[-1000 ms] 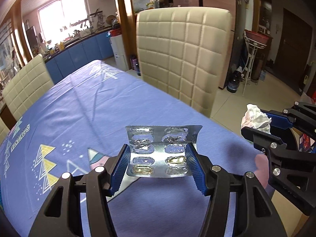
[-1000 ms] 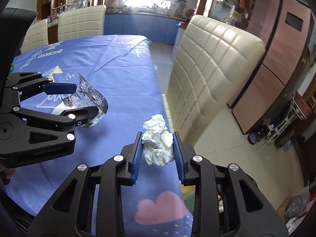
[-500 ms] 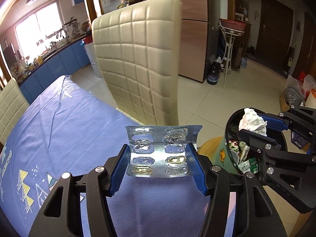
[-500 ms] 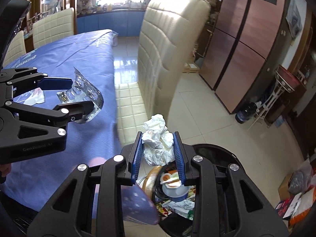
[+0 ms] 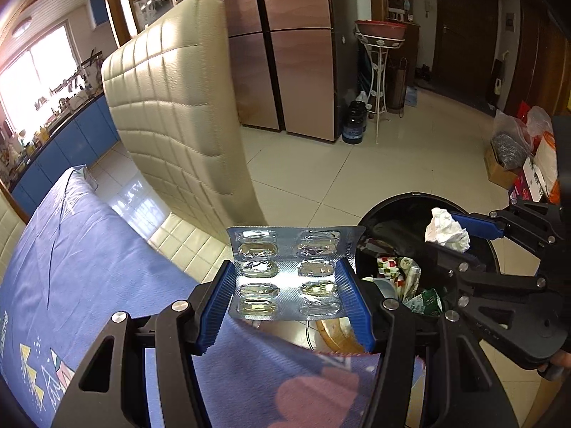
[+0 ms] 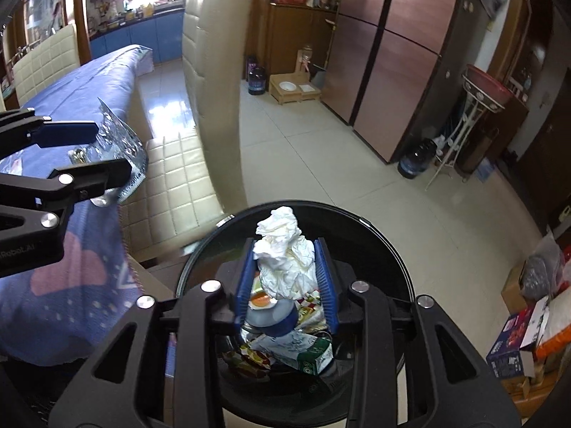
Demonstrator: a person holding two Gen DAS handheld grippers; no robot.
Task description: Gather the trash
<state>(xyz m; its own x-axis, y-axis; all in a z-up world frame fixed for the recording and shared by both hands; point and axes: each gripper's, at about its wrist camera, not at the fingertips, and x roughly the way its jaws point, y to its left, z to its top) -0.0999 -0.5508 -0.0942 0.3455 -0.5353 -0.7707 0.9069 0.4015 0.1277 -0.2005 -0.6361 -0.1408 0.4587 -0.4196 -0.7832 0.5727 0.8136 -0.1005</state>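
The left gripper is spread wide, its blue ribbed pads clamping the side edges of a silver foil blister pack over the edge of the blue patterned tablecloth. The pack's long axis runs toward 12 o'clock; several cavities are crushed, others hold amber capsules. The right gripper is narrowly parted, pinching a crumpled white tissue wad that projects toward 12 o'clock. The wad hangs over the round black trash bin, which contains wrappers and cartons. The bin sits at 3 o'clock of the pack.
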